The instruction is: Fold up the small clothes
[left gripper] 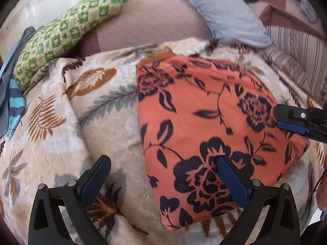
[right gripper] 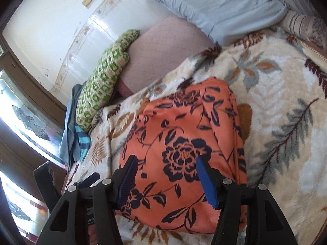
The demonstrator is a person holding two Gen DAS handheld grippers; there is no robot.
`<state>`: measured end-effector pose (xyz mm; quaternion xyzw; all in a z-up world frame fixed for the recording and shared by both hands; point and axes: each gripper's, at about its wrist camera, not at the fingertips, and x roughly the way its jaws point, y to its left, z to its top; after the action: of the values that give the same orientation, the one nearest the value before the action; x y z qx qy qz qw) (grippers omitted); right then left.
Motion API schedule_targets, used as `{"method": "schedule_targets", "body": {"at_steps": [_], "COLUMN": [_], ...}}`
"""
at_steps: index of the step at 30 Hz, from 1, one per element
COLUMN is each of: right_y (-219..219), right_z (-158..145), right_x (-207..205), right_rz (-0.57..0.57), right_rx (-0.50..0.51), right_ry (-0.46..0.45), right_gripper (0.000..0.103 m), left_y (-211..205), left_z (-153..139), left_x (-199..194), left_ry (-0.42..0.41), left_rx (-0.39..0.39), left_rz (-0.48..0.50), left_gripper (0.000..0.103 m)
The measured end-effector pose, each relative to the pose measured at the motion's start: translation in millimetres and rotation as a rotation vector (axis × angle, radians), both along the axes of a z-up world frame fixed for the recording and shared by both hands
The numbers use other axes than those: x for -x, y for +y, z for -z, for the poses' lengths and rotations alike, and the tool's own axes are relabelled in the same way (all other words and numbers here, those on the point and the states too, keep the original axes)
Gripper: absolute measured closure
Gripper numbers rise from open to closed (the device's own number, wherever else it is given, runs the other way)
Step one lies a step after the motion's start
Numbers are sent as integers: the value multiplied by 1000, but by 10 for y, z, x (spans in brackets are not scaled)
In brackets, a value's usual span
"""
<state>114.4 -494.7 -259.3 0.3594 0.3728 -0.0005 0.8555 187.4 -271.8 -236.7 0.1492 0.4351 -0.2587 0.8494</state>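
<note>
1. The orange garment (left gripper: 206, 122) is coral-orange cloth printed with dark navy roses, leaves and thin stems.
2. It lies folded into a compact, roughly rectangular bundle with rounded corners, its top surface mostly smooth.
3. In the right wrist view a lengthwise fold or crease runs along its right side, where layers overlap.
4. It rests flat on a cream, leaf-patterned blanket (left gripper: 98, 110), with its far edge toward the pillows.

Bright daylight floods in from the window (right gripper: 26, 110), glaring off the white wall (right gripper: 61, 20); fisheye edges curve, darken and blur
</note>
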Motion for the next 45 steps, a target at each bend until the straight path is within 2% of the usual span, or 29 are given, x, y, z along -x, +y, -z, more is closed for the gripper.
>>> {"method": "schedule_targets", "body": {"at_steps": [1, 2, 5, 7, 12, 14, 17, 18, 22, 27, 29, 33, 36, 39, 44, 45], "right_y": [17, 27, 37, -16, -214, -251, -243, -241, -251, -205, -184, -160, -199, -298, -284, -281], "right_z": [120, 180, 96, 78, -31, -28, 188, 223, 241, 291, 308, 266, 145, 25, -141, -151], "right_x": [-53, -68, -11, 31, 107, 54, -141, -171, -191, -239, -265, -270, -178, -24, 13, -32], "right_rz": [0, 2, -6, 4, 68, 71, 71, 77, 88, 93, 100, 102, 102, 133, 127, 112], "right_rx": [11, 25, 41, 7, -20, -43, -51, -40, -26, 22, 48, 70, 32, -28, -32, -47], "right_ry": [76, 96, 48, 17, -68, -60, 79, 96, 105, 122, 131, 133, 107, 19, -93, -103], "right_gripper": [40, 40, 40, 40, 40, 40, 40, 40, 40, 40, 39, 37, 38, 38, 38, 38], "left_y": [-20, -27, -44, -48, -79, -90, -65, -60, -36, -108, -96, -37, 133, 262, 287, 337], "left_z": [46, 61, 18, -13, 3, 39, 111, 142, 244, 277, 291, 200, -18, -208, -42, -12], "left_x": [24, 45, 82, 87, 27, -16, -90, -108, -195, -99, -79, -152, -193, -263, -507, -539], "left_ry": [7, 7, -26, -46, -48, -27, 34, 58, 169, 147, 136, 190, 145, 98, 95, 111], "left_rx": [-9, -7, -10, -3, 2, 15, 53, 63, 99, 64, 82, 90, 179, 251, 158, 182], "left_rz": [5, 6, 10, 9, 27, 31, 37, 38, 40, 57, 53, 88, 56, 22, -134, -139], "left_gripper": [0, 0, 0, 0, 0, 0, 0, 0, 0, 0, 0, 0, 0, 0, 0, 0]}}
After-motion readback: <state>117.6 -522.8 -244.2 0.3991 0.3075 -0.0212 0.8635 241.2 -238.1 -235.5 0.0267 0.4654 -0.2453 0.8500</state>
